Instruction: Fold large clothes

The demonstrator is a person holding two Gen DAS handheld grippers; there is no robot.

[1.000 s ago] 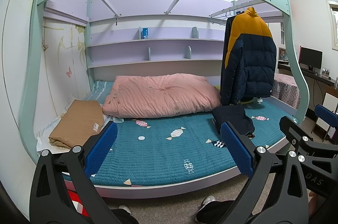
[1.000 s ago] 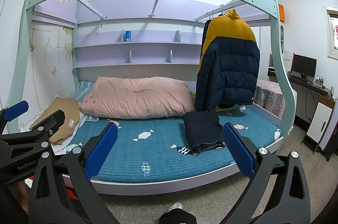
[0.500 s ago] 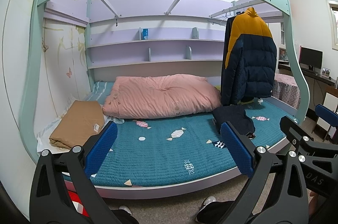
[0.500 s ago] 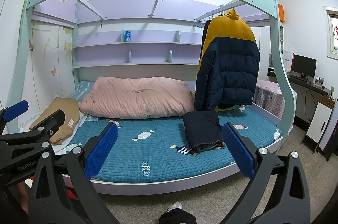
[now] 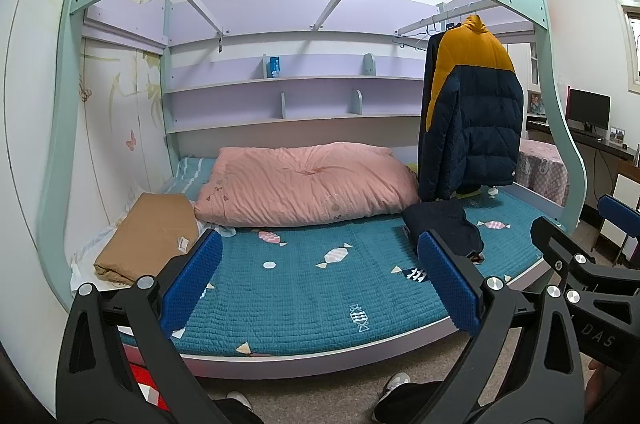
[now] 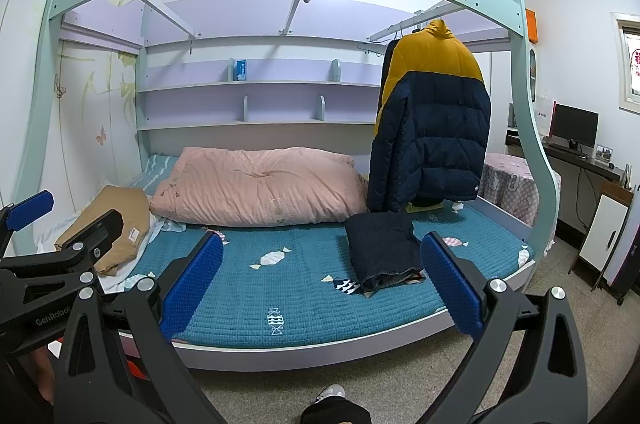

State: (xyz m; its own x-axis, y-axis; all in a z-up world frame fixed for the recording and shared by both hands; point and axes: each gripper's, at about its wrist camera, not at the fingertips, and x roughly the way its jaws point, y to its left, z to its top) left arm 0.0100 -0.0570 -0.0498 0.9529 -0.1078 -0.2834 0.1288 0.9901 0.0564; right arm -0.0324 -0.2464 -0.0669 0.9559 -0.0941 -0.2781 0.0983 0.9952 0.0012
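Observation:
A navy and mustard puffer jacket (image 5: 472, 120) (image 6: 432, 120) hangs from a rail at the right end of the bed. A folded dark navy garment (image 5: 440, 228) (image 6: 382, 244) lies on the teal quilt (image 5: 304, 288) (image 6: 288, 284) below it. My left gripper (image 5: 320, 284) is open and empty, held in front of the bed's near edge. My right gripper (image 6: 320, 284) is open and empty, also off the bed. Each gripper shows at the edge of the other's view.
A pink duvet (image 5: 308, 180) lies across the back of the bed. A folded tan item (image 5: 152, 236) sits at the left end. The mint bed frame (image 5: 64, 144) arches overhead. A desk with a monitor (image 6: 572, 128) stands at right. My shoes (image 5: 392, 384) are on the floor.

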